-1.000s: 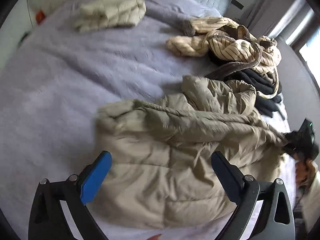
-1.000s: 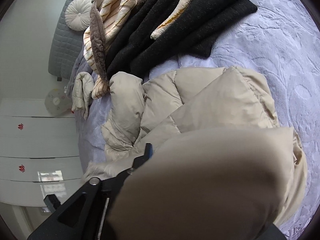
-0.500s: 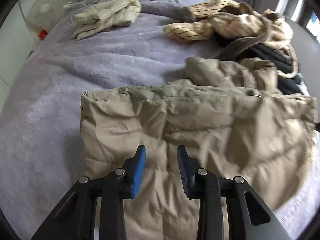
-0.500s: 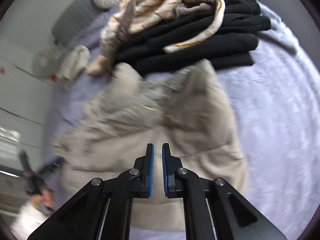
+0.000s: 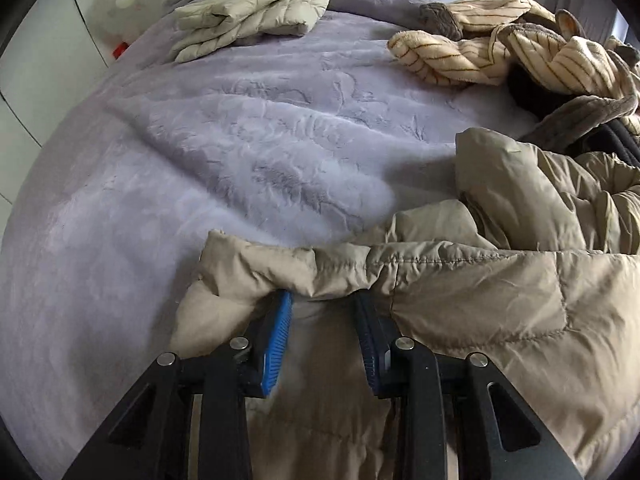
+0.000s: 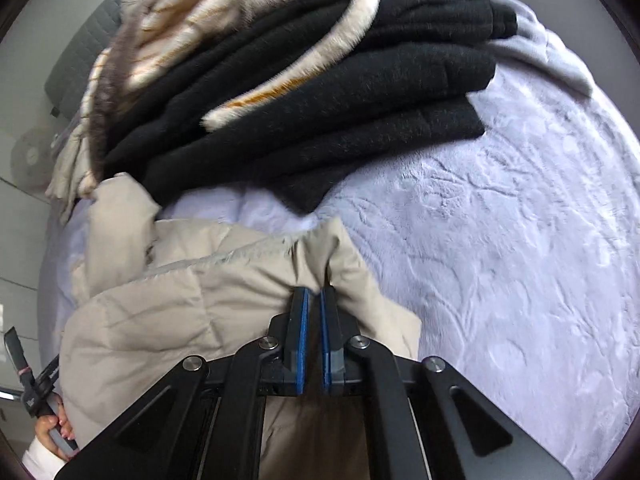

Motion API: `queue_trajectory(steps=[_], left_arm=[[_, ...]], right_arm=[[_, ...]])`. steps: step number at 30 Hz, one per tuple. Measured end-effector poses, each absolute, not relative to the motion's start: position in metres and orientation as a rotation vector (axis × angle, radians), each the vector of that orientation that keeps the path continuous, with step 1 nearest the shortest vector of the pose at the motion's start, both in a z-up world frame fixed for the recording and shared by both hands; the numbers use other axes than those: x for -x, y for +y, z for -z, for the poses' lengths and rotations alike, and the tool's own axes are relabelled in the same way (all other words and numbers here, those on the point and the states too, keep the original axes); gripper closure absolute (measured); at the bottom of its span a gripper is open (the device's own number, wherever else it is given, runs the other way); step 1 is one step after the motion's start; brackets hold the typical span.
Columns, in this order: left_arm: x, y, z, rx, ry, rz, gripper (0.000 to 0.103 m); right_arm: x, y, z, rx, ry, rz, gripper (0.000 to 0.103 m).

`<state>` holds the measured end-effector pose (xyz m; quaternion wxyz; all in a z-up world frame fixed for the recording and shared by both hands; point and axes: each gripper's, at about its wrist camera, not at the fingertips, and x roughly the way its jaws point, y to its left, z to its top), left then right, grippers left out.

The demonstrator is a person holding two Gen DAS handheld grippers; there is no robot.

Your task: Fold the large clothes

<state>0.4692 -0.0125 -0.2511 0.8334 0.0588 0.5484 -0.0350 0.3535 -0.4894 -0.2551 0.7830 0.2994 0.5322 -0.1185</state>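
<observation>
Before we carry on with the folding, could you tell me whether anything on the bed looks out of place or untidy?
Yes: the striped fleece garment lies crumpled and trails over the neatly folded black clothes. The beige puffer coat is bunched rather than flat, which is expected mid-fold.

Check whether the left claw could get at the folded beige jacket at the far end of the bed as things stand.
Probably not right away. The left claw is shut on the tan puffer coat, and the folded beige jacket lies far across open purple blanket. Nothing blocks the path.
</observation>
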Motion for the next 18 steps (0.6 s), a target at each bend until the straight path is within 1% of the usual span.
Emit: queue_trajectory(steps=[3,8,14,15,18], left_arm=[[-0.476,-0.013,0.258,-0.113,1.159,0.080,0.068],[-0.488,-0.009,0.264,-0.072,1.168,0.080,0.068],[-0.498,0.019,0.250,0.025,1.193,0.024,0.068],[-0.497,0.022,0.246,0.030,1.198,0.018,0.068],[-0.489,0.026,0.231,-0.033,1.197,0.021,0.068]], right_arm=[[-0.359,-0.498,0.273,-0.691,1.170,0.272,0.103],[-0.363,-0.506,0.287,-0.733,1.171,0.298,0.103],[-0.364,-0.505,0.262,-0.644,1.158,0.323,0.103],[-0.363,-0.498,0.255,-0.638,1.155,0.329,0.100],[-0.353,-0.498,0.239,-0.654,1.138,0.349,0.099]])
